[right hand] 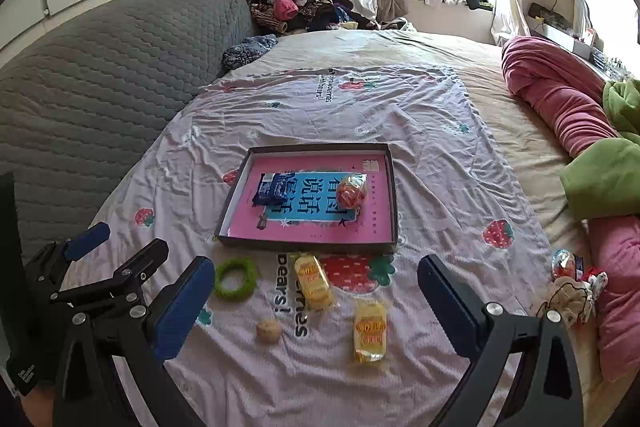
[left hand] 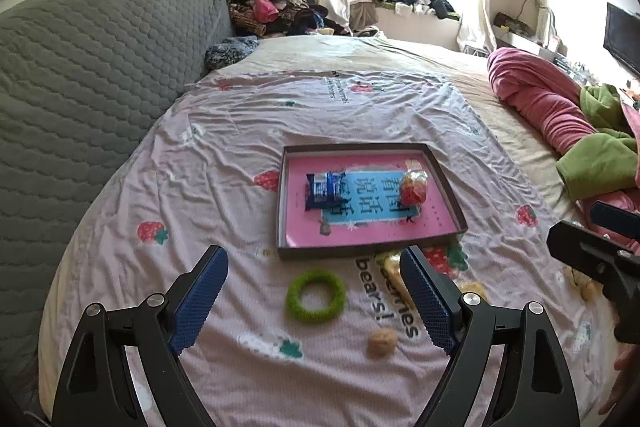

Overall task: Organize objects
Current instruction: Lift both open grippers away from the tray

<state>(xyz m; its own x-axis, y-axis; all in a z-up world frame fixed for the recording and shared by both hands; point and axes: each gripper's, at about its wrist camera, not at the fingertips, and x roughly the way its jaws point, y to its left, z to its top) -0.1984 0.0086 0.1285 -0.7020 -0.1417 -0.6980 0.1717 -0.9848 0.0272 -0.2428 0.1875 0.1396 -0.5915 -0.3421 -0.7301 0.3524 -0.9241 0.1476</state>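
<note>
Two grippers: both are hovering over the bed, nothing between the fingers of either.
Left gripper (left hand: 314,291): black frame, blue ribbed pads, fingers standing wide apart, gripping nothing; also showing at 9 o'clock in the right wrist view.
Right gripper (right hand: 316,299): same build, fingers spread wide, gripping nothing; its edge is showing at 3 o'clock in the left wrist view.
Shallow dark cardboard tray with pink printed floor (right hand: 394,195): lying flat at centre of the strawberry-print pale pink sheet (right hand: 440,155).
Blue foil snack packet (right hand: 274,189): lying inside the tray, toward 9 o'clock.
Round orange sweet in clear wrapper (right hand: 352,193): lying inside the tray, toward 3 o'clock, apart from the packet.
Fuzzy green ring (right hand: 235,278): lying on the sheet outside the tray, at 7 o'clock of it.
Two yellow wrapped cakes (right hand: 314,281): lying on the sheet at 6 o'clock of the tray, one just beside its rim, the other nearer the camera.
Small tan walnut (right hand: 269,331): lying on the sheet, at 5 o'clock of the ring.
Grey quilted headboard (left hand: 80,75): filling 9 o'clock.
Rolled pink blanket (right hand: 560,99): lying at 3 o'clock.
</note>
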